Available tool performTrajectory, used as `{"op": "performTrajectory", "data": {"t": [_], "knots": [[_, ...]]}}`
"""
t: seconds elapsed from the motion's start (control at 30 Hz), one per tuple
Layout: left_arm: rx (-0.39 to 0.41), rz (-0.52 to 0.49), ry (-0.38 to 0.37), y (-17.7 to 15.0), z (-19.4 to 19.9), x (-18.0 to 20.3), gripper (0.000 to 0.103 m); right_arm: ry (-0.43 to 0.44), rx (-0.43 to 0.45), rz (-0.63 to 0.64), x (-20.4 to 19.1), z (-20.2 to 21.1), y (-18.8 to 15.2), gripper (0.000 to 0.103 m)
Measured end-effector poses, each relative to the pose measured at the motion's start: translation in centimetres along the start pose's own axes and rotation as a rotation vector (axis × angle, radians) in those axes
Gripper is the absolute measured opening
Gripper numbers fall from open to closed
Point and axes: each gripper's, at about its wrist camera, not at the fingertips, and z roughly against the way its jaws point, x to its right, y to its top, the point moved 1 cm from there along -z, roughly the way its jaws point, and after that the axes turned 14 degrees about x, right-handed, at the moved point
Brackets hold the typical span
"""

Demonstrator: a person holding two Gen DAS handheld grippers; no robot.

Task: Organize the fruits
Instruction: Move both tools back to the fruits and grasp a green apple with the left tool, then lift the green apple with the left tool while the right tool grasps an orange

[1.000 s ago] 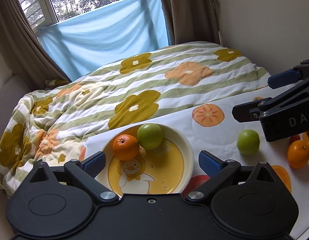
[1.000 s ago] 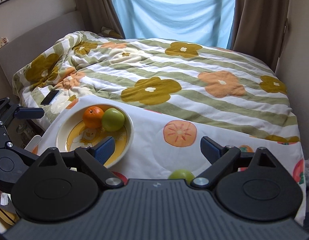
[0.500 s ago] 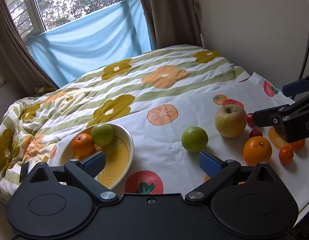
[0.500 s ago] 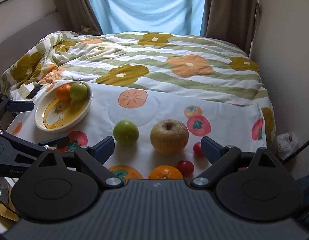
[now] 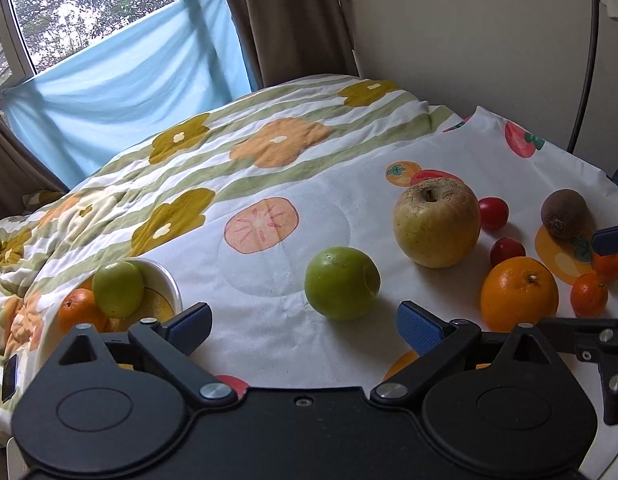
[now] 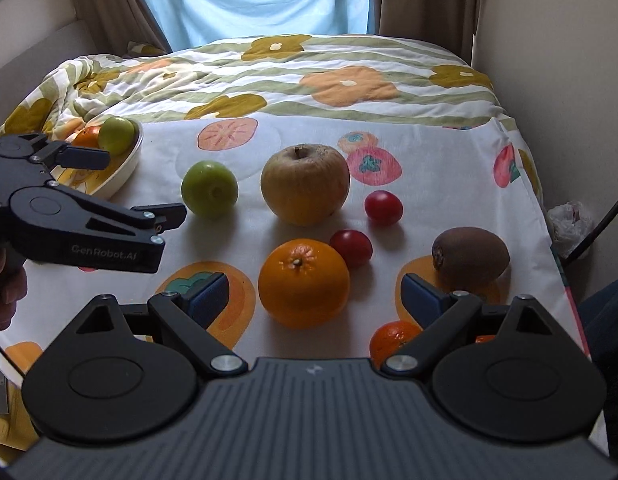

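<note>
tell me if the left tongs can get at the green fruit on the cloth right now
Probably yes. The left tongs are open and empty, with the green fruit just ahead between the fingertips' lines. Nothing lies between them; the yellow apple and big orange sit apart to the right.

Floral quilt (image 6: 349, 76) — blue window cloth (image 5: 121, 84)

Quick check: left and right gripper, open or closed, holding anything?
Left gripper: open, empty, facing the green fruit.
Right gripper: open, empty, facing the large orange.
</note>
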Motion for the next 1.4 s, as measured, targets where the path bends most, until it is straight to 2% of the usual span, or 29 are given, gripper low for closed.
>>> {"op": "performTrajectory", "data": {"t": [0.23, 0.47, 0.53, 0.67, 0.97, 1.17, 1.33, 1.4], "knots": [[-0.03, 0.008, -0.06, -0.1, -3.8, -0.1, 0.088, -0.013, -0.02, -0.036, -0.3, -1.4, -0.9, 0.103], [-0.053, 0.038, -0.135, -0.2, -5.6, 0.3, 0.078, -0.032, -0.015, -0.04, -0.5, -2.1, -1.2, 0.103], [-0.066, 0.044, -0.14, -0.2, -5.9, 0.3, 0.07, -0.032, -0.016, -0.043, -0.6, -2.3, -1.3, 0.103], [-0.083, 0.068, -0.161, -0.4, -6.2, 0.2, 0.06, -0.031, -0.015, -0.035, -0.7, -2.4, -1.3, 0.103], [-0.08, 0.092, -0.161, -0.5, -5.7, 0.0, 0.059, -0.019, -0.022, -0.018, -0.8, -2.9, -1.0, 0.103], [-0.071, 0.063, -0.141, -0.8, -5.1, 0.2, 0.058, -0.012, -0.039, -0.014, -0.6, -3.7, -1.2, 0.096], [-0.059, 0.035, -0.13, -0.9, -4.6, 0.4, 0.058, 0.001, -0.053, -0.016, -0.6, -4.2, -1.4, 0.086], [-0.053, 0.029, -0.13, -0.9, -4.5, 0.4, 0.058, 0.0, -0.054, -0.015, -0.6, -4.4, -1.4, 0.086]]}}
